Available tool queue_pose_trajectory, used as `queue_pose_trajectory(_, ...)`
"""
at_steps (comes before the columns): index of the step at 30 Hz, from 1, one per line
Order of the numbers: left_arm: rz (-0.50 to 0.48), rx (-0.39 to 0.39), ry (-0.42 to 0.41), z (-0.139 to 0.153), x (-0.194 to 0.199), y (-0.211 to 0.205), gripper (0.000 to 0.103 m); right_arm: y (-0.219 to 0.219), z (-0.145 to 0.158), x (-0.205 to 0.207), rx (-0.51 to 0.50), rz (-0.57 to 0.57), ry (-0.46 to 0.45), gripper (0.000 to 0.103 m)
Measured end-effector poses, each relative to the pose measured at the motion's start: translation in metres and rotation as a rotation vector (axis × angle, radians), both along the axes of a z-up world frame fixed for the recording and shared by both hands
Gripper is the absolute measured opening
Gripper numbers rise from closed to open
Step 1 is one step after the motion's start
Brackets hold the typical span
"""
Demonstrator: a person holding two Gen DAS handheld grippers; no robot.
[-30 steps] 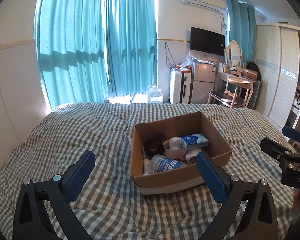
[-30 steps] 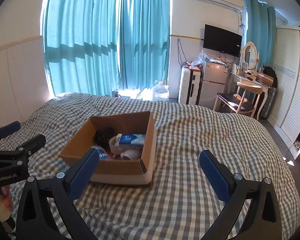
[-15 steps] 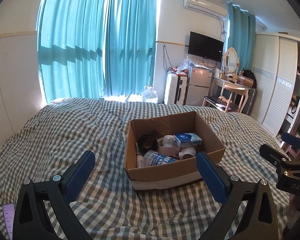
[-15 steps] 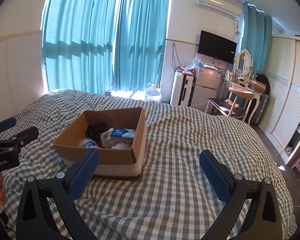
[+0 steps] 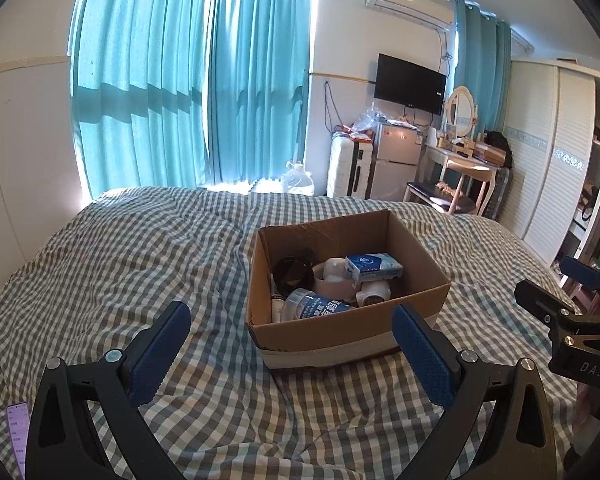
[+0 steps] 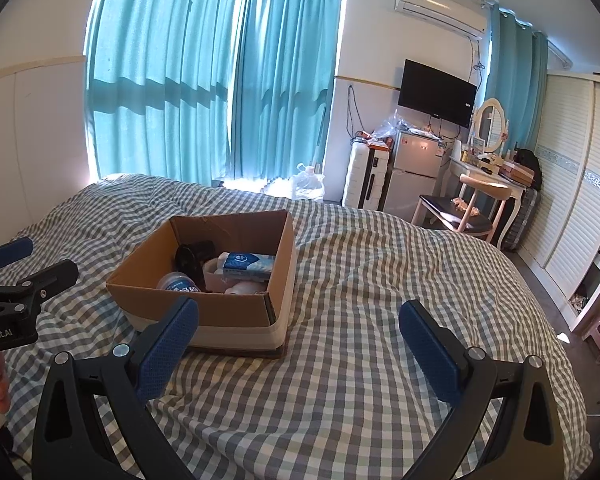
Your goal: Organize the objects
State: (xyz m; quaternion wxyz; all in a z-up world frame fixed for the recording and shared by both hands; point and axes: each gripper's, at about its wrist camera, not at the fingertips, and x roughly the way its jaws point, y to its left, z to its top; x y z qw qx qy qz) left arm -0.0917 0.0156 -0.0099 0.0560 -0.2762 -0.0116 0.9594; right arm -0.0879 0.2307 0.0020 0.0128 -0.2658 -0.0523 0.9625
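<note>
An open cardboard box (image 5: 340, 332) (image 6: 204, 312) stands on the checked bedspread. Inside lie a blue-and-white tissue pack (image 5: 374, 266) (image 6: 246, 264), a clear bottle with a blue label (image 5: 314, 306) (image 6: 178, 283), a black round object (image 5: 294, 271) (image 6: 190, 258) and white items (image 5: 374, 294). My left gripper (image 5: 292, 340) is open in front of the box, nothing between its blue pads. My right gripper (image 6: 298, 336) is open too, to the right of the box and empty. Each gripper shows at the edge of the other's view.
The bed (image 6: 380, 280) fills the foreground. Beyond it stand teal curtains (image 5: 188, 92), a white suitcase (image 5: 346, 168), a small fridge (image 5: 396, 164), a dressing table with chair (image 6: 464, 208) and a white wardrobe (image 5: 552, 168). A phone (image 5: 16, 436) lies at the lower left.
Both cameras have pulled back and risen slightly, so the box sits a little farther and lower in view. Both grippers stay open and empty.
</note>
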Motion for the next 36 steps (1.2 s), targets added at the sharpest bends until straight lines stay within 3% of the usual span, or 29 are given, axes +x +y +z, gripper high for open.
queue_pose_trajectory(36,0.005,-0.022,-0.023,-0.0040,-0.0035,-0.0044,0.103,-0.0014,-0.0055,-0.0036,0.002,-0.003,-0.015,0.101)
